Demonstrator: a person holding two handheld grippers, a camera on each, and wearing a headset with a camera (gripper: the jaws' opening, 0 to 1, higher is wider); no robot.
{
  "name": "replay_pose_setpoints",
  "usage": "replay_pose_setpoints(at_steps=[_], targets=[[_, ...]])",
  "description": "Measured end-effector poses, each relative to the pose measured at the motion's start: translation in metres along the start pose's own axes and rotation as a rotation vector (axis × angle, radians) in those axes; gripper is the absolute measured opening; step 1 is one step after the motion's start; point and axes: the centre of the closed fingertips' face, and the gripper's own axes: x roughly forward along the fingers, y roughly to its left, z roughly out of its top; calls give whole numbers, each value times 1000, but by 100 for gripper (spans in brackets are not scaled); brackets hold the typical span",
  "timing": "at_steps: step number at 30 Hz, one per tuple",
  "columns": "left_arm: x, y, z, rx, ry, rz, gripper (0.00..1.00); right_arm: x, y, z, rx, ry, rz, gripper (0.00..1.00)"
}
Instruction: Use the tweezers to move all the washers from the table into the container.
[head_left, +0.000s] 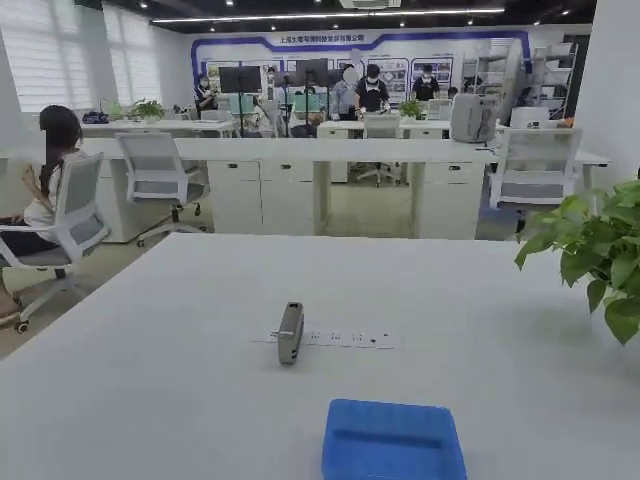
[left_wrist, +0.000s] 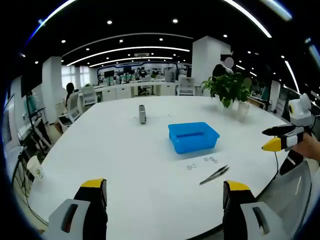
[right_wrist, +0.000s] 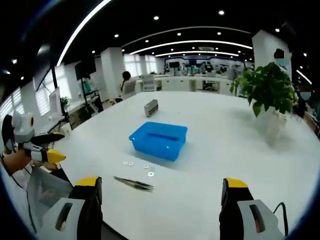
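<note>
A blue plastic container (head_left: 393, 441) (left_wrist: 193, 136) (right_wrist: 158, 140) sits on the white table (head_left: 180, 360). Several small washers (left_wrist: 202, 162) (right_wrist: 137, 165) lie on the table just in front of it, and metal tweezers (left_wrist: 214, 174) (right_wrist: 133, 183) lie a little nearer than the washers. My left gripper (left_wrist: 165, 192) is open, held back at the table's near edge with nothing between its fingers. My right gripper (right_wrist: 160, 192) is open too, off the table's edge and empty. Each gripper appears at the side of the other's view: the right gripper (left_wrist: 280, 141) and the left gripper (right_wrist: 42, 150).
A grey pop-up socket (head_left: 290, 332) stands at the table's middle beside a flat outlet strip (head_left: 350, 340). A potted plant (head_left: 600, 255) (right_wrist: 267, 87) stands at the right. Office chairs, desks and people fill the room behind, one person seated at far left (head_left: 45, 190).
</note>
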Motion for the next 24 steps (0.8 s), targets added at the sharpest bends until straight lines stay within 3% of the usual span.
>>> replay_pose_setpoints(at_steps=[12, 24], targets=[[2, -1, -5, -38, 15, -9, 99, 3, 2, -3, -5, 12, 3, 99], [3, -4, -5, -9, 22, -21, 99, 4, 2, -4, -1, 13, 4, 99]])
